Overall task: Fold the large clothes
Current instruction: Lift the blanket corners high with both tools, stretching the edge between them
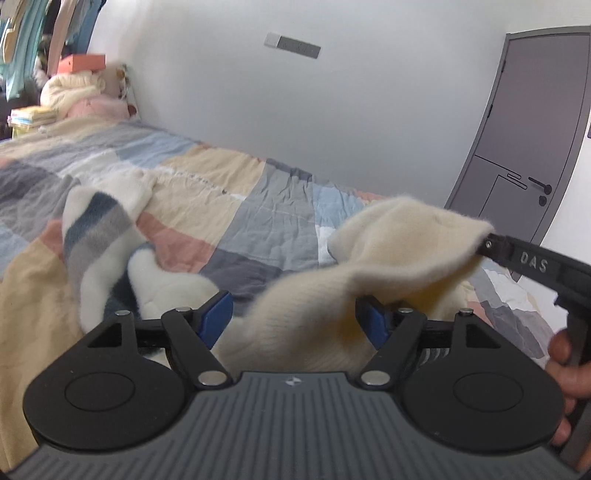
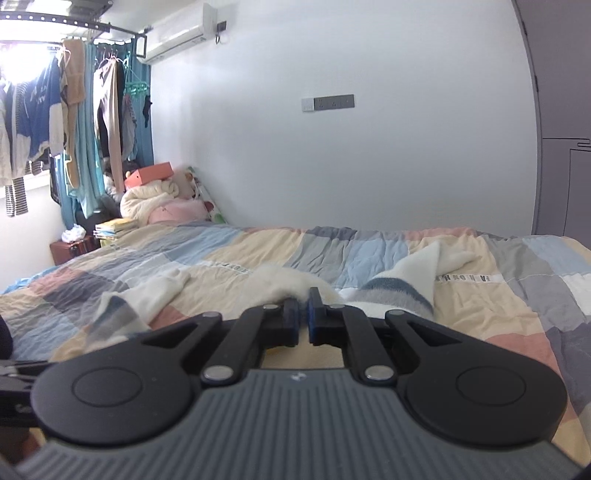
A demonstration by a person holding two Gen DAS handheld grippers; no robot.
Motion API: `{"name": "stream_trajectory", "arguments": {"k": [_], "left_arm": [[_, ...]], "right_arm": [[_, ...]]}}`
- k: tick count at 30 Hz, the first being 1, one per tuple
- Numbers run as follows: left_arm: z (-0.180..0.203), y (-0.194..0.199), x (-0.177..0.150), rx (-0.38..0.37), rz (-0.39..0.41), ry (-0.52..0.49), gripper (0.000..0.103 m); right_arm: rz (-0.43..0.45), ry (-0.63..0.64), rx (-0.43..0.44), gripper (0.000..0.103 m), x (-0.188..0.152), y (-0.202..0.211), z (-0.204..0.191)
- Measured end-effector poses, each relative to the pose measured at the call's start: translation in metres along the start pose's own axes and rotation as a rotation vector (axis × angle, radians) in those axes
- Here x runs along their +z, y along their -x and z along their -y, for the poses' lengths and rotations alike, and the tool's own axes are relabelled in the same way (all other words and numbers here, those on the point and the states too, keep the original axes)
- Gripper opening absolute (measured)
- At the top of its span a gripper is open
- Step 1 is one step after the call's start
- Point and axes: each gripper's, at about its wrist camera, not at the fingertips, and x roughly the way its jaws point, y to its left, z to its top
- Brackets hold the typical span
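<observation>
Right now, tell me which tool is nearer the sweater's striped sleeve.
Left. The left tool sits open just beside the striped sleeve; the right tool pinches the sweater's cream edge, farther off.

We were in a home bedroom. A bed [image 2: 369,254] with a patchwork quilt [image 1: 207,206] stood against a white wall, with pillows and plush bedding [image 2: 162,203] piled at its head corner. Clothes [image 2: 74,110] hung on a rail by the window, an air conditioner [image 2: 177,33] sat high on the wall, and a grey door [image 1: 517,147] stood beyond the bed's foot.
</observation>
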Motion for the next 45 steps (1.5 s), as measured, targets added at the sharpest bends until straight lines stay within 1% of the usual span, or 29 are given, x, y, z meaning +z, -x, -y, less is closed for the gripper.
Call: {"name": "stream_trajectory", "arguments": {"k": [3,5,7,8,11,12,14,16,18,19,21,23,27,29,32,34,37,40,45], "left_arm": [[0.009,0.004,0.0,0.098,0.044,-0.035,0.078],[0.007,0.004,-0.001,0.169,0.056,-0.038,0.078],[0.001,0.004,-0.001,0.214,0.045,-0.022,0.08],[-0.002,0.004,-0.002,0.231,0.037,-0.007,0.08],[-0.009,0.01,-0.009,0.235,0.006,0.025,0.08],[-0.008,0.011,-0.012,0.238,-0.007,0.027,0.078],[-0.006,0.011,-0.017,0.223,-0.025,0.017,0.065],[-0.006,0.01,-0.015,0.19,-0.032,0.023,0.039],[-0.001,0.012,-0.008,0.169,-0.013,0.022,0.026],[0.003,0.015,-0.004,0.166,0.006,0.019,0.021],[0.013,0.024,0.011,0.138,0.055,0.023,0.017],[0.021,0.034,0.031,0.108,0.092,0.035,0.015],[0.041,0.061,0.09,0.051,0.192,0.033,0.014],[0.054,0.08,0.125,0.019,0.254,0.017,0.013],[0.081,0.112,0.18,0.001,0.361,-0.045,0.013],[0.098,0.135,0.216,-0.025,0.415,-0.064,0.014],[0.116,0.165,0.259,-0.063,0.48,-0.09,0.014],[0.135,0.199,0.296,-0.086,0.549,-0.131,0.014],[0.161,0.258,0.345,-0.137,0.662,-0.151,0.014]], "right_arm": [[0.036,-0.008,-0.032,0.007,-0.005,0.013,0.0],[0.054,-0.026,-0.052,0.007,-0.008,0.017,0.003],[0.073,-0.032,-0.063,0.007,-0.008,0.018,0.003],[0.076,-0.038,-0.064,0.007,-0.009,0.017,0.004],[0.079,-0.024,-0.076,0.007,-0.013,0.012,0.002],[0.074,-0.006,-0.088,0.007,-0.016,0.008,0.0],[0.042,-0.007,-0.104,0.007,-0.022,-0.004,0.0],[0.02,-0.033,-0.116,0.007,-0.025,-0.01,0.004],[0.037,-0.043,-0.123,0.007,-0.024,-0.007,0.005],[0.054,-0.041,-0.124,0.006,-0.021,-0.003,0.005],[0.094,-0.049,-0.121,0.006,-0.009,0.006,0.006],[0.133,-0.07,-0.12,0.006,0.009,0.016,0.01],[0.219,-0.08,-0.113,0.006,0.058,0.036,0.017],[0.277,-0.073,-0.115,0.006,0.089,0.048,0.021],[0.353,-0.084,-0.099,0.006,0.14,0.067,0.028],[0.41,-0.075,-0.094,0.006,0.172,0.082,0.027],[0.505,-0.069,-0.076,0.006,0.225,0.108,0.027],[0.576,-0.066,-0.049,0.006,0.274,0.136,0.027],[0.696,0.013,-0.049,0.006,0.333,0.18,0.016]]}}
